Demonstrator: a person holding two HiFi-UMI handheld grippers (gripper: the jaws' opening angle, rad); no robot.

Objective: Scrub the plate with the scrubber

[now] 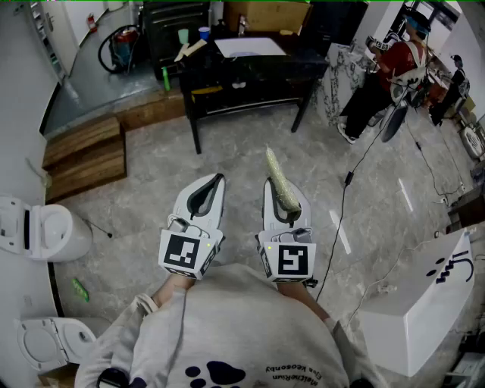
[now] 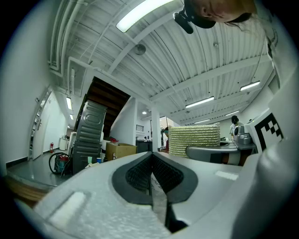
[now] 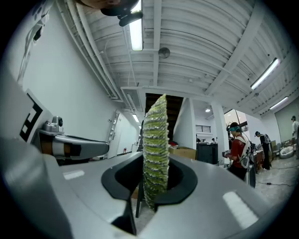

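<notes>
Head view: camera on the person's head, looking steeply down at close range onto the left gripper (image 1: 218, 182), right gripper (image 1: 274, 189) and floor (image 1: 379, 204); dark table (image 1: 250, 72) farther off, at top. Left and right gripper views: each camera low and close behind its own jaws, tilted slightly up toward the ceiling (image 2: 196, 60). Shared: cardboard box (image 1: 265, 15) in all three; each gripper view catches the other gripper at its inner edge.

pale marbled floor (image 1: 250, 163) – black table (image 1: 246, 72), wooden steps (image 1: 83, 155), strip-lit ribbed ceiling (image 2: 187, 60).
</notes>
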